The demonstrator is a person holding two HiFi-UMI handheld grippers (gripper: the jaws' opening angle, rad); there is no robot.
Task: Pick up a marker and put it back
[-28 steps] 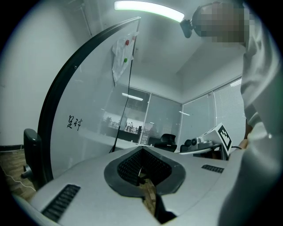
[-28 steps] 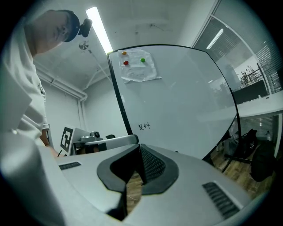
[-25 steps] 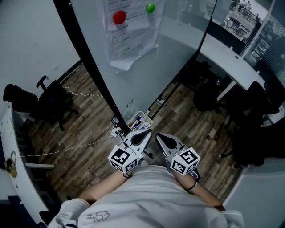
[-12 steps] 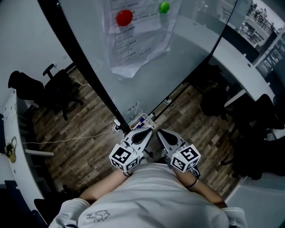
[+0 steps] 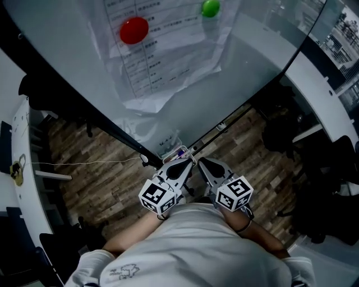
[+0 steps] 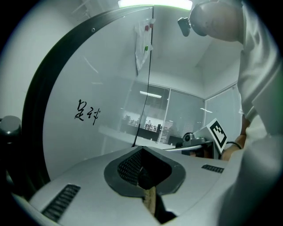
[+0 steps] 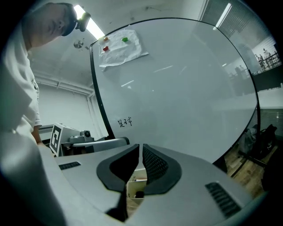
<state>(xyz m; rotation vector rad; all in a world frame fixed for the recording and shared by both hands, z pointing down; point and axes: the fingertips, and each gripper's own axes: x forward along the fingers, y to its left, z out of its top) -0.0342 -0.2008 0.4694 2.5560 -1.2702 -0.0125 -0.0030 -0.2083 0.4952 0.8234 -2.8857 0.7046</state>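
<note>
- Whiteboard (image 5: 235,84) fills the far side of an office, with sheets of paper (image 5: 168,61) pinned to it by a red magnet (image 5: 134,29) and a green magnet (image 5: 211,8).
- At its lower edge sits a small white tray (image 5: 170,153), and a marker (image 5: 180,151) lies in it untouched.
- Left gripper (image 5: 188,161) and right gripper (image 5: 201,161) hover side by side just on the near side of the tray. Each has its jaws pressed together and empty, apparently poised before the pick.
- Wood floor (image 5: 95,185) lies open to left and right. The board's dark frame (image 5: 129,144) and the tray rim crowd the approach, so the jaws would need to spread first.
</note>
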